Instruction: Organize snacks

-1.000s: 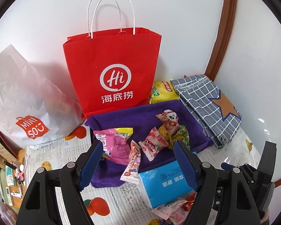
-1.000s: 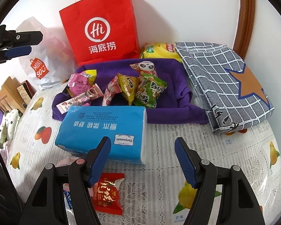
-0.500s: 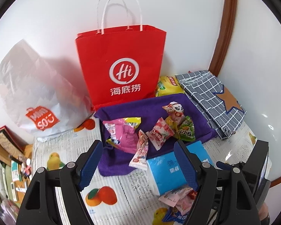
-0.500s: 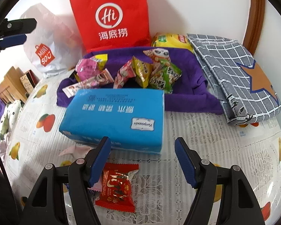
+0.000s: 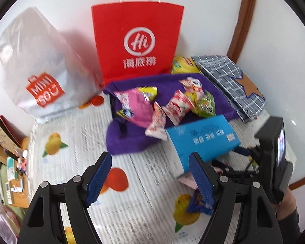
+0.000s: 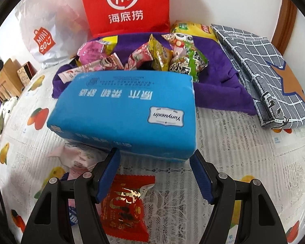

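Snack packets (image 6: 144,59) sit heaped on the purple cloth (image 6: 219,81) at the back of the table: a pink packet (image 5: 136,105) on the left, red-and-white ones in the middle, a green packet (image 6: 189,63) and a panda-face packet (image 6: 181,38) to the right. In front of that heap lies the blue tissue pack (image 6: 126,111), its far edge against the cloth. Nearer the camera, a red candy packet (image 6: 126,205) rests on the lace tablecloth (image 6: 233,142), just beside a pale pink wrapper (image 6: 77,156) poking out from under the tissue pack.

The right gripper (image 6: 155,174) hangs over that red packet, jaws parted with nothing between them, blue pads either side of the tissue pack's near edge without touching it. The left gripper (image 5: 150,181) is out to the left, jaws spread wide over bare fruit-print cloth, empty; a dark blue wrapper (image 5: 199,203) lies by its right pad.

Behind the cloth stands a red paper bag (image 5: 138,38) against the wall, a white Miniso bag (image 5: 36,69) to its left, a yellow bag (image 6: 191,28) tucked behind, and a folded grey checked fabric box (image 6: 262,71) with a brown star on the right.
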Motion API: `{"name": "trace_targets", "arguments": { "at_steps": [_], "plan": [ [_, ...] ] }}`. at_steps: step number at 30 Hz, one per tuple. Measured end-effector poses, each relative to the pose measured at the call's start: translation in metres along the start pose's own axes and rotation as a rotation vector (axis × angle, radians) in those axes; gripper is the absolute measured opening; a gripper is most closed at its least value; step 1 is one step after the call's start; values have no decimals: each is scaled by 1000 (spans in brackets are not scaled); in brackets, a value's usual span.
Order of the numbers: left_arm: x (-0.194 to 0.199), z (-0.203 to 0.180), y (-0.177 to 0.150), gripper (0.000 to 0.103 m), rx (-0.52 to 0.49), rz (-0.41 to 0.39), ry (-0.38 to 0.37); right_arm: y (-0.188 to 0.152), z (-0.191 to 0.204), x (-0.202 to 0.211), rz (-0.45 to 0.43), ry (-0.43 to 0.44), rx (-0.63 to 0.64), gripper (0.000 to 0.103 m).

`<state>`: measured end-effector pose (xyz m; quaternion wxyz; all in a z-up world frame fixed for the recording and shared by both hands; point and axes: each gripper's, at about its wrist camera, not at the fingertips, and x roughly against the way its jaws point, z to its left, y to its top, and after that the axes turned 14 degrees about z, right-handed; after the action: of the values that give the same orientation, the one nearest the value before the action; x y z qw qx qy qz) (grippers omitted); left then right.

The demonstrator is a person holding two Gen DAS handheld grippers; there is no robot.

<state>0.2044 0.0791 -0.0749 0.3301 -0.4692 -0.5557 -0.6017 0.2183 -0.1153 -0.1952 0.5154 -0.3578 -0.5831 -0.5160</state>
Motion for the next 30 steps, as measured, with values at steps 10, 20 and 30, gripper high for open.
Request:
{"name": "trace_targets", "arguments": {
  "at_steps": [10,20,30],
  "plan": [
    [-44,-3,-23,76,-21,75,-71,-4,4,-3,-33,-27,25,65],
    [-62,-12,-28,76,-47,93,-143,-9,0,-1,-61,-23,28,56],
    [-77,-22,-32,76,-67,109,-148,-13,-5,0,-78,-1,31,49]
  ]
}}
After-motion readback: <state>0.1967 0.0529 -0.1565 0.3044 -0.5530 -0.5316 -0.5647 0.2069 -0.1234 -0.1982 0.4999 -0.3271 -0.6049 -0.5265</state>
